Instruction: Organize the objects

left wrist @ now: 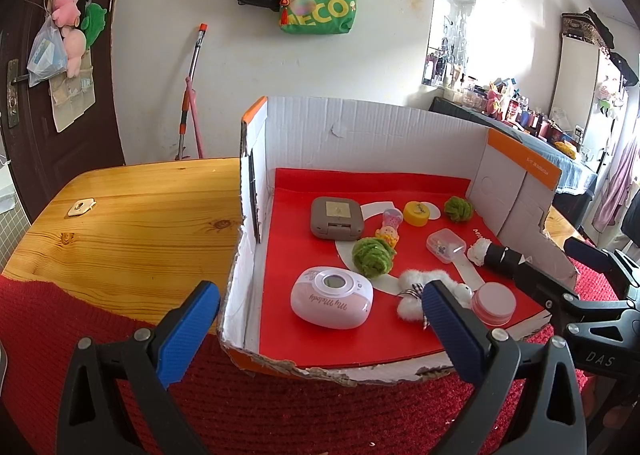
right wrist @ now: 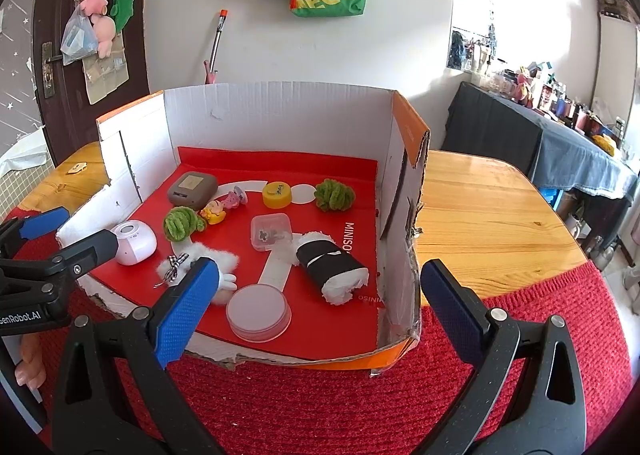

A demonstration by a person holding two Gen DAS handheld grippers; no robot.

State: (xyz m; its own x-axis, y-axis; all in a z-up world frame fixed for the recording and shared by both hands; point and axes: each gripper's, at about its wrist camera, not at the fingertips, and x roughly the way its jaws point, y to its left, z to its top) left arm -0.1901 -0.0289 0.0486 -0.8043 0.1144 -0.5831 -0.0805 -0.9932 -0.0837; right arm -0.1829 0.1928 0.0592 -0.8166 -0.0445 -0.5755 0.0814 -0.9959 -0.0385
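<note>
Cardboard box of trinkets sits just beyond both empty, spread claws, left and right.

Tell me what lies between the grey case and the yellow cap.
Two small figurines lie between the grey case and the yellow cap, clearest in the right wrist view.
</note>
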